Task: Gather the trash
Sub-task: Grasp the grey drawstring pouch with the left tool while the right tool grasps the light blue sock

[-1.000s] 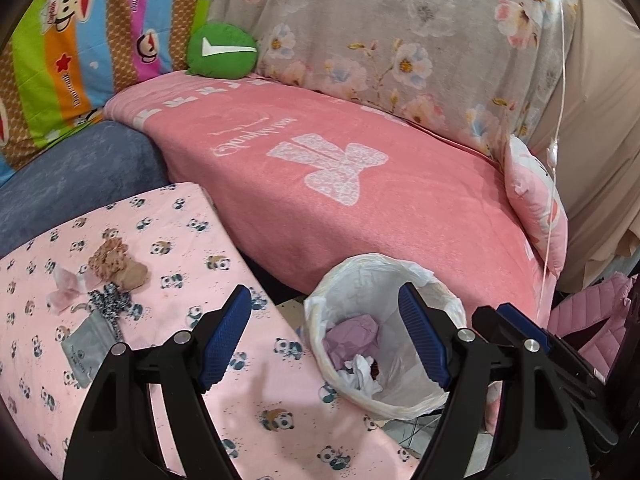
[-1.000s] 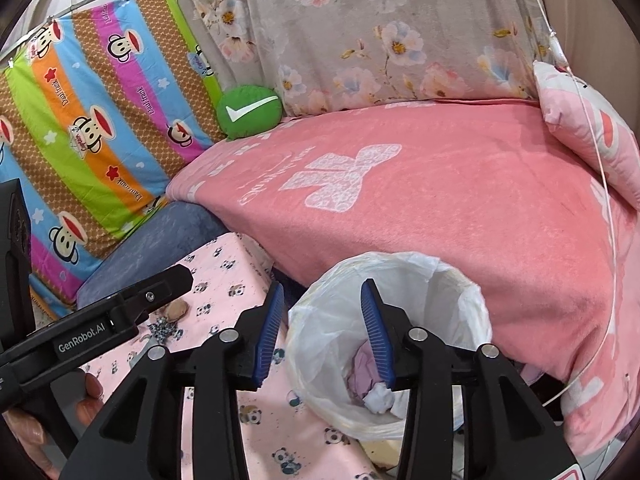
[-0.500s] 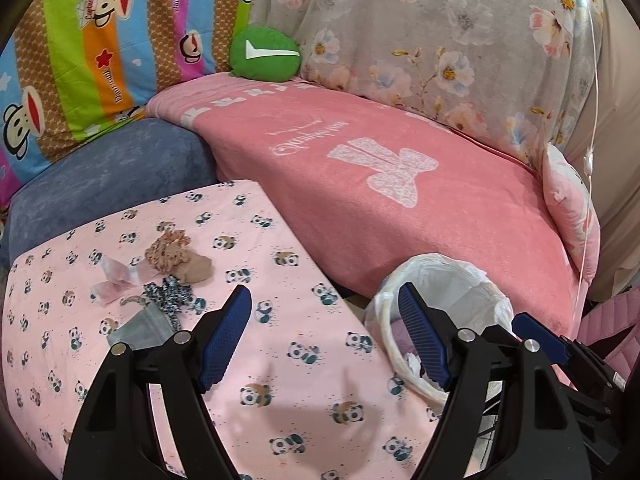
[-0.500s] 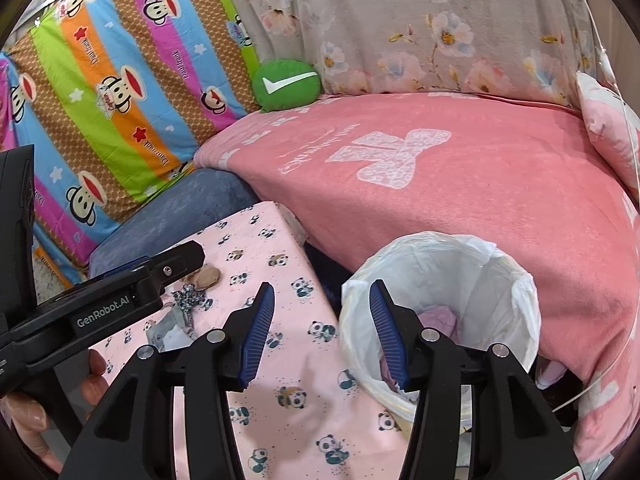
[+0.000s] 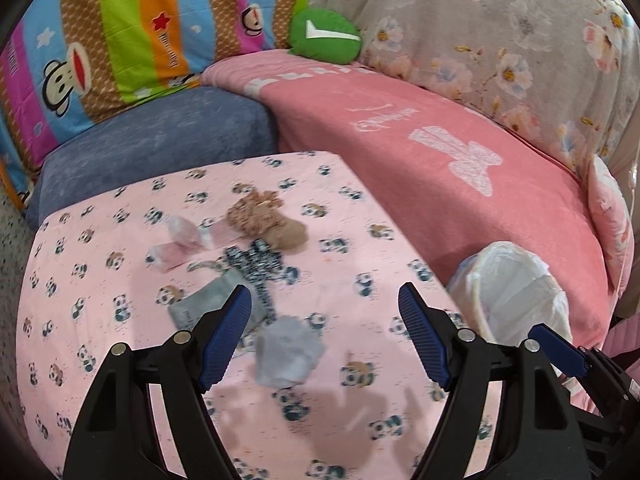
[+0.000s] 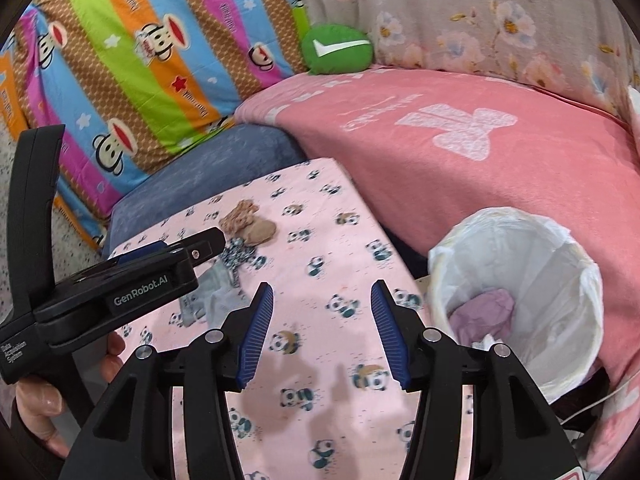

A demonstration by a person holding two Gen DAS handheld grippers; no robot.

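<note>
From the left wrist we see our left tongs (image 5: 324, 332) spread wide and empty over the panda-print table (image 5: 100, 320), a grey crumpled scrap (image 5: 286, 350) lying between the fingers. From the right wrist, our right tongs (image 6: 322, 330) gape empty beside the white-lined bin (image 6: 560, 280) holding purple trash (image 6: 484, 314).

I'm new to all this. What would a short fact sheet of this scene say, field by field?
Surface: panda-print cloth
Trash on it: grey crumpled wad, brown bundle, pink wrapper, speckled piece, flat grey pouch
Bin: white-lined bin, right of the cloth, purple wad inside
Left claw: open, holding nothing, grey wad just ahead
Right claw: open, holding nothing
</note>
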